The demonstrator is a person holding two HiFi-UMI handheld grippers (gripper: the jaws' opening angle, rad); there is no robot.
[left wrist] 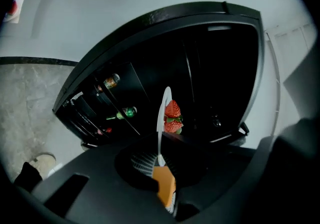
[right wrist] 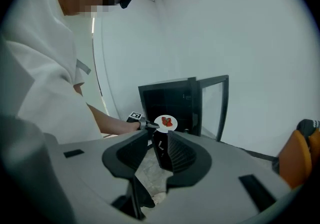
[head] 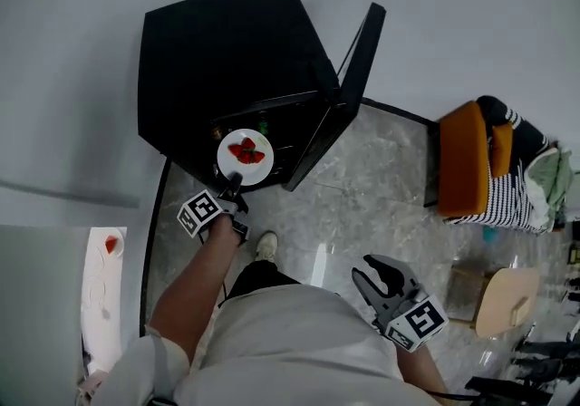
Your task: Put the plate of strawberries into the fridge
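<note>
Right gripper [head: 373, 270] jaws apart, empty, well back from fridge [head: 217, 60]. Left gripper [head: 234, 183] clamped on plate [head: 227, 165] rim, strawberries [head: 246, 152] aboard, at fridge's open front.

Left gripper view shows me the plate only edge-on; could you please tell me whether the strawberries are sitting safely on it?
Observer: Yes. In the head view the strawberries lie grouped at the middle of the plate, away from its rim.
Operator: Thank you. Where is the right gripper?
Observer: The right gripper hangs by the person's hip, fingers apart and empty, well clear of the fridge.
Operator: And is the door out of the way?
Observer: The fridge door stands swung open to the plate's right in the head view, leaving the opening free in front of the left gripper.
</note>
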